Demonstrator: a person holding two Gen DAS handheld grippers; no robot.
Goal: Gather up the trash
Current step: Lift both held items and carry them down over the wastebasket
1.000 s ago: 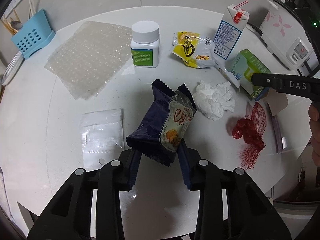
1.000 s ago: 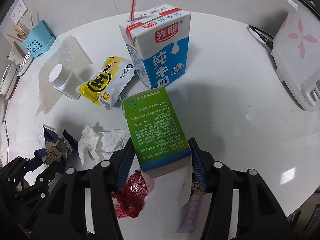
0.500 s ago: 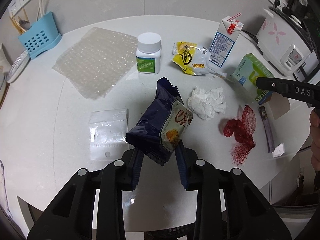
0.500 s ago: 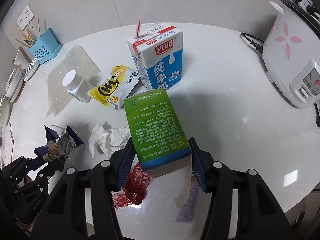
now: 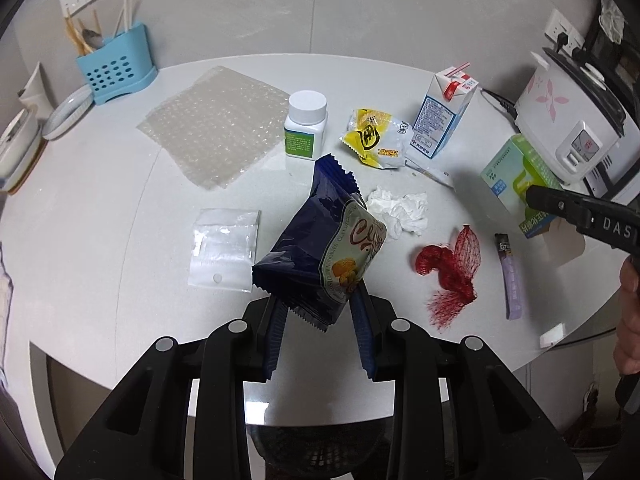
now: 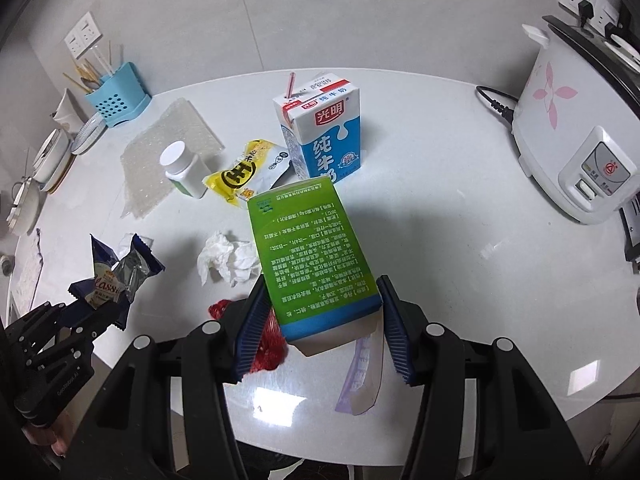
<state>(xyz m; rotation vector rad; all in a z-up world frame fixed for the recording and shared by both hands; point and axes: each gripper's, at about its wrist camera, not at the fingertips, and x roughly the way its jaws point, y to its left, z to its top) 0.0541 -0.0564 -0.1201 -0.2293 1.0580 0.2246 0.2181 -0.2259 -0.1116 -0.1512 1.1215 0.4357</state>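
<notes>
My left gripper (image 5: 318,322) is shut on a dark blue cookie wrapper (image 5: 320,248), held well above the white table (image 5: 120,280). The same wrapper (image 6: 116,276) shows at the left of the right wrist view. My right gripper (image 6: 322,320) is shut on a green carton box (image 6: 310,252), also lifted off the table; this green box (image 5: 516,184) appears at the right of the left wrist view. On the table lie a crumpled tissue (image 5: 400,210), a red mesh net (image 5: 448,268), a yellow snack wrapper (image 5: 376,144), a milk carton (image 6: 324,136) and a purple sachet (image 5: 514,280).
A sheet of bubble wrap (image 5: 216,128), a clear zip bag (image 5: 224,248) and a white pill bottle (image 5: 306,124) lie further left. A blue utensil holder (image 5: 116,68) stands at the back left, a rice cooker (image 6: 576,128) at the right. The table's front edge is close below me.
Both grippers have risen with their loads: the blue wrapper and the green box sit higher above the table, and more of the tabletop and its edge shows.
</notes>
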